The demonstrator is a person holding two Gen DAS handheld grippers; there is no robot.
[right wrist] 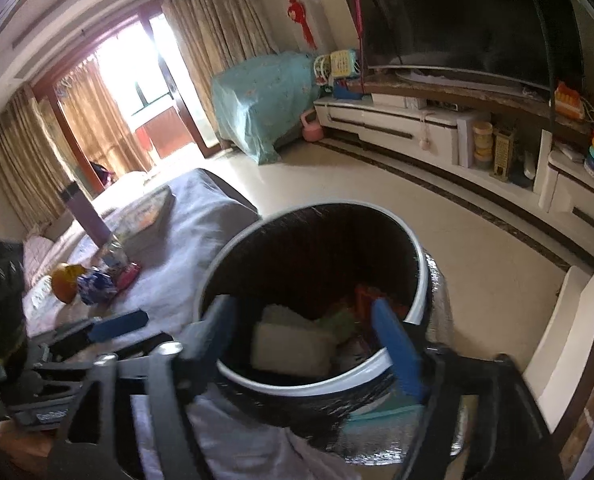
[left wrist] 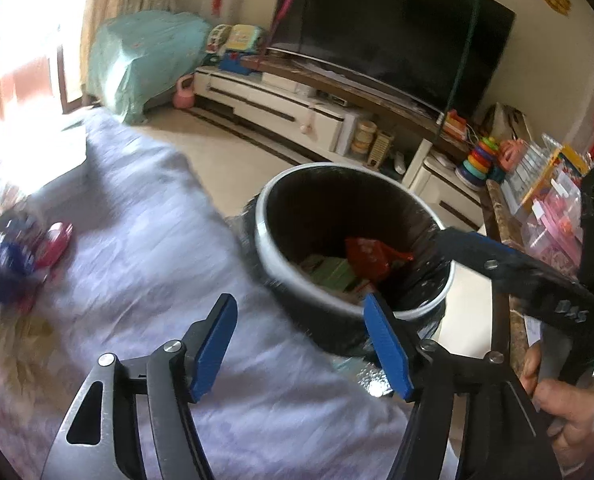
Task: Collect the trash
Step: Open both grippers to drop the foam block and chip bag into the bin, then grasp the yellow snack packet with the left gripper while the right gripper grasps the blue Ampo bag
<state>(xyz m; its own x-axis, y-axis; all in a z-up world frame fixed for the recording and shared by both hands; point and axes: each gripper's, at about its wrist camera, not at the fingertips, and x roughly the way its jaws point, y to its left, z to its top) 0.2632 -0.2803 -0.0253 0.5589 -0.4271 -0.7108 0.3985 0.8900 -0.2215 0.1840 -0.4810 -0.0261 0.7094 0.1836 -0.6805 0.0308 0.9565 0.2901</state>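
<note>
Your left gripper point(left wrist: 301, 344) stood wide, its blue pads point(left wrist: 387, 354) bare, over the sheet-covered table point(left wrist: 145, 240) beside the trash bin point(left wrist: 271, 256). Your right gripper point(right wrist: 305, 340) also gaped wide above the bin's mouth, gripping nothing. Inside the bin lay a red wrapper point(left wrist: 367, 258), green packaging point(left wrist: 331, 274) and a white wad point(right wrist: 293, 346). More litter point(right wrist: 93, 280) sat on the table, apart.

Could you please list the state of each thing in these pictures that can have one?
Left claw: open, empty.
Right claw: open, empty, above the bin.
Trash bin: uncovered, lined with a black bag, partly filled.
Red wrapper: lying inside the bin.
Television: screen dark.
Curtains: drawn aside from the window.
</note>
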